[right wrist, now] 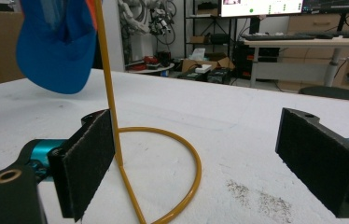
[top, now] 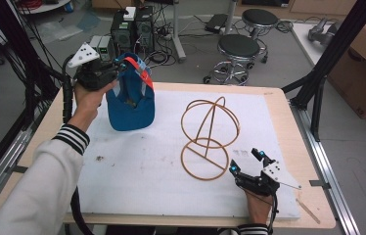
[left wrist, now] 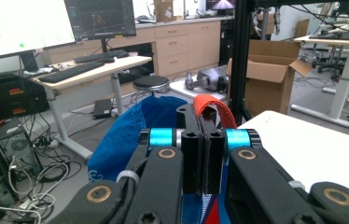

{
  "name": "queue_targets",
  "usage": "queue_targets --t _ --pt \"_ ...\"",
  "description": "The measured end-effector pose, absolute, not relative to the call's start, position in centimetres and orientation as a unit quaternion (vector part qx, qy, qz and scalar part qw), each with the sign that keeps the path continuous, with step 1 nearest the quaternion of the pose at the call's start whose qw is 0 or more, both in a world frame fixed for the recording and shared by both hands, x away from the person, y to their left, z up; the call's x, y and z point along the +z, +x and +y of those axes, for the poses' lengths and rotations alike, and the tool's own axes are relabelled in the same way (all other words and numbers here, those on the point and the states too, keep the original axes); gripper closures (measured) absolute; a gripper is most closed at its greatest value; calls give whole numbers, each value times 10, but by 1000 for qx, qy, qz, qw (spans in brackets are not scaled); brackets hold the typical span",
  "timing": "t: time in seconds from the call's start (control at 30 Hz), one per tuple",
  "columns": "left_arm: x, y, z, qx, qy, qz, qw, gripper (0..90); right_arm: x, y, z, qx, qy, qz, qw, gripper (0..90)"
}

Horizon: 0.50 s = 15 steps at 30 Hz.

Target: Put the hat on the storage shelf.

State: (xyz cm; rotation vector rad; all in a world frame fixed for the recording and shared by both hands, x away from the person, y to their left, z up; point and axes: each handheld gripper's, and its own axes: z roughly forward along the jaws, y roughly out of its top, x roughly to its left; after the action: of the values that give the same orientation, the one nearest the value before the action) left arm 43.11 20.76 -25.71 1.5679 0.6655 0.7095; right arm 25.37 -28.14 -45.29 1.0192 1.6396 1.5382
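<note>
Closest to the person, the right gripper (top: 247, 161) sits low over the white mat (top: 122, 166) near the table's front right, held in the right hand (top: 258, 203). Its jaws are spread wide with nothing between them. In the right gripper view, the pads (right wrist: 91, 161) stand well apart, and the wire stand's upright rod rises just beside the left pad.

Just ahead of that gripper is the gold wire hat stand (top: 209, 139): a round base ring flat on the mat, a slanted rod going up, and crossed hoops forming a ball shape on top. It's standing free in the middle of the mat.

Further back on the left, the left gripper (top: 117, 66) is raised over the table's far edge, held in the left hand (top: 90, 95) with a striped cuff. Its jaws are clamped tight on the blue cap (top: 131, 100), pinching it at the orange strap (top: 139, 72). The cap hangs off the gripper, above the mat and apart from the stand.

Beyond the table are two black stools (top: 239, 49), computer towers (top: 133, 29) and a cardboard box (top: 364, 68).
</note>
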Motion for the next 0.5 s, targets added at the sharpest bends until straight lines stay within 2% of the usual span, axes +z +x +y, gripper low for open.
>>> queue_targets --t 0.5 --pt "-270 392 200 294 702 274 588 887 -453 253 -281 589 389 626 333 112"
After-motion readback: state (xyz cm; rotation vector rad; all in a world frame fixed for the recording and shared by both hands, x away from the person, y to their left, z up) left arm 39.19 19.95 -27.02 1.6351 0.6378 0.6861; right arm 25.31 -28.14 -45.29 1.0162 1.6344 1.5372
